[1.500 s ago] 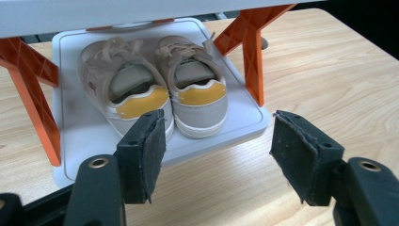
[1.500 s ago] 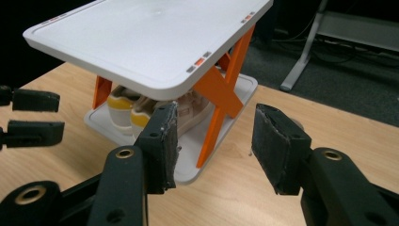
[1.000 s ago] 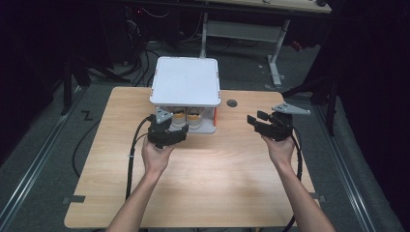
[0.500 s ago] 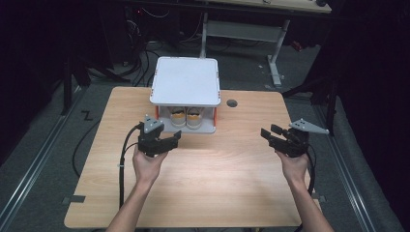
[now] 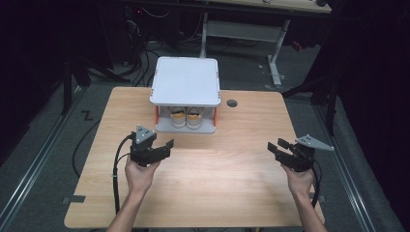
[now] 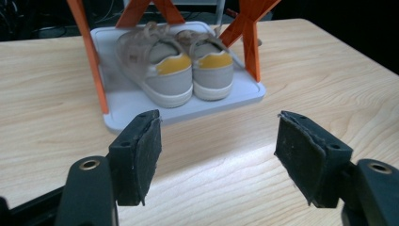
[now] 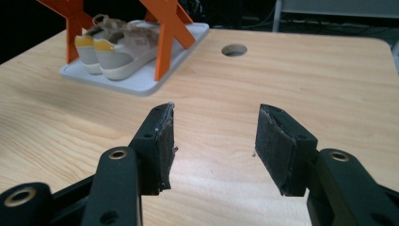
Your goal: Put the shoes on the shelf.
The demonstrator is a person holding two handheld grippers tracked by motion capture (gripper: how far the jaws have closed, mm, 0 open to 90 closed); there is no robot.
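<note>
A wooden table [image 5: 217, 193] is shown from above. At its far middle a small two-tier rack [image 5: 185, 81] is set, with a white top shelf, orange cross-braced legs [image 6: 251, 42] and a white bottom tray [image 6: 188, 110]. A pair of grey shoes with yellow heel tabs [image 5: 186, 117] is stowed on the bottom tray, side by side, heels turned toward the person; they are also seen in the left gripper view [image 6: 188, 75] and the right gripper view [image 7: 115, 44]. A round cable hole [image 5: 232, 103] is seen in the tabletop just right of the rack.

The step is judged to be a pause apart from the rack, with the shoes shelved and nothing in hand. Any next move would call for a reach forward to the rack.

The left gripper [image 5: 162, 146] is held low over the table, near the rack's front and aimed at the shoes; its jaws are spread wide on nothing. The right gripper [image 5: 280, 146] is held well apart near the table's right edge, angled inward, jaws likewise parted and empty.
</note>
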